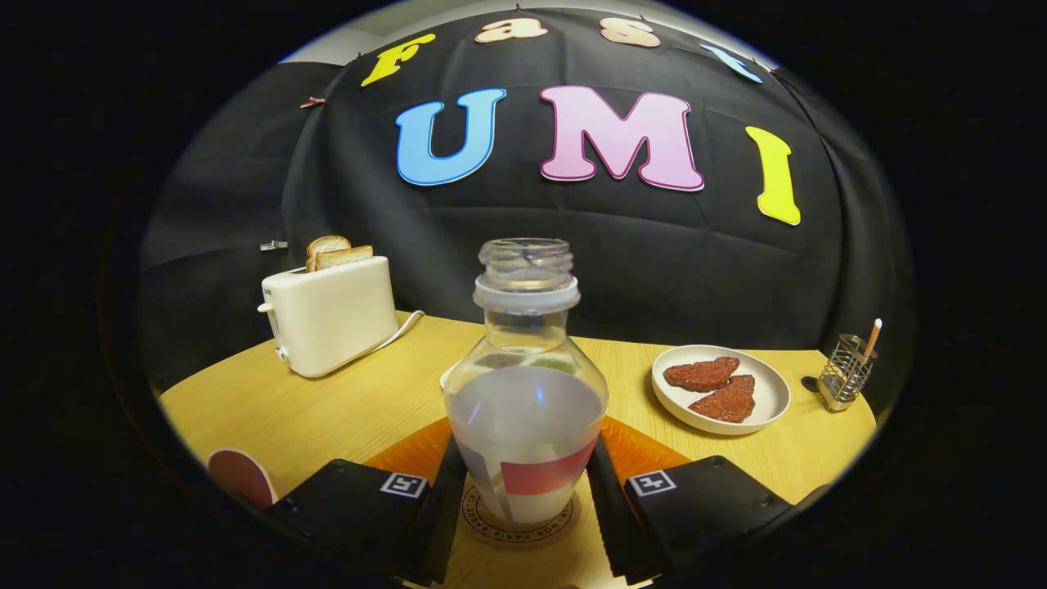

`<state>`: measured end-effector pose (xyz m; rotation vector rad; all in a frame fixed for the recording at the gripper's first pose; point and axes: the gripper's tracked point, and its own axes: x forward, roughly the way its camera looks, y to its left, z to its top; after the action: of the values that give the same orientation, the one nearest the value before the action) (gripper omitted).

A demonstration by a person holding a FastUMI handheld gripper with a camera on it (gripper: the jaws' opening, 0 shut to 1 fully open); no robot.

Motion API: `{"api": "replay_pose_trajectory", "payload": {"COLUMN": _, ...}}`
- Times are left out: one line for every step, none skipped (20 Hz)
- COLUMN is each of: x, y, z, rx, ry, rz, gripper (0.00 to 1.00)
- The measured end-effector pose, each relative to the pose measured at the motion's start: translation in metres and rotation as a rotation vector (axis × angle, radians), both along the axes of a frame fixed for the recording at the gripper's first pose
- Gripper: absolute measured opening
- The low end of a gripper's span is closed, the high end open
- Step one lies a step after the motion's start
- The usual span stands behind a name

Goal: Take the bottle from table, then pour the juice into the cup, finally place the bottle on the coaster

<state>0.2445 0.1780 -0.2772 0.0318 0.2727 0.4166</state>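
A clear, uncapped bottle [525, 393] with a white-and-red label stands upright between my fingers. My gripper [523, 458] is shut on it, one black finger [442, 491] pressing each side of its lower body. The bottle's base sits on, or just above, a round tan coaster [483, 523] with a printed ring; I cannot tell whether they touch. The coaster lies on an orange mat [409, 454]. A white rim [447, 376], possibly the cup, peeks out just behind the bottle's left shoulder, mostly hidden.
A cream toaster [327, 315] with two bread slices stands far left on the wooden table [327, 409]. A white plate [720, 388] with two brown patties lies beyond the right finger, a wire holder [847, 372] past it. A dark red disc [239, 476] sits near the left finger.
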Motion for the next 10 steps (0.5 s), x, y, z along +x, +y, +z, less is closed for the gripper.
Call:
{"api": "replay_pose_trajectory", "payload": {"x": 0.000, "y": 0.000, "z": 0.000, "rx": -0.001, "ry": -0.002, "rz": 0.001, "gripper": 0.74}}
{"api": "replay_pose_trajectory", "payload": {"x": 0.001, "y": 0.000, "z": 0.001, "rx": -0.003, "ry": -0.004, "rz": 0.003, "gripper": 0.74}}
{"api": "replay_pose_trajectory", "payload": {"x": 0.000, "y": 0.000, "z": 0.000, "rx": -0.002, "ry": -0.004, "rz": 0.006, "gripper": 0.75}}
{"api": "replay_pose_trajectory", "payload": {"x": 0.000, "y": -0.001, "z": 0.000, "rx": -0.003, "ry": -0.002, "rz": 0.008, "gripper": 0.76}}
{"api": "replay_pose_trajectory", "payload": {"x": 0.001, "y": -0.004, "z": -0.001, "rx": -0.011, "ry": -0.001, "rz": 0.002, "gripper": 0.77}}
{"api": "replay_pose_trajectory", "payload": {"x": 0.000, "y": -0.007, "z": 0.000, "rx": -0.011, "ry": 0.001, "rz": 0.000, "gripper": 0.82}}
{"api": "replay_pose_trajectory", "payload": {"x": -0.002, "y": -0.008, "z": 0.002, "rx": -0.003, "ry": 0.006, "rz": 0.002, "gripper": 0.91}}
{"api": "replay_pose_trajectory", "payload": {"x": -0.003, "y": -0.009, "z": 0.005, "rx": 0.009, "ry": 0.009, "rz": 0.008, "gripper": 1.00}}
{"api": "replay_pose_trajectory", "payload": {"x": -0.003, "y": -0.009, "z": 0.006, "rx": 0.013, "ry": 0.008, "rz": 0.013, "gripper": 0.99}}
{"api": "replay_pose_trajectory", "payload": {"x": -0.002, "y": -0.012, "z": 0.009, "rx": 0.008, "ry": 0.004, "rz": 0.010, "gripper": 0.99}}
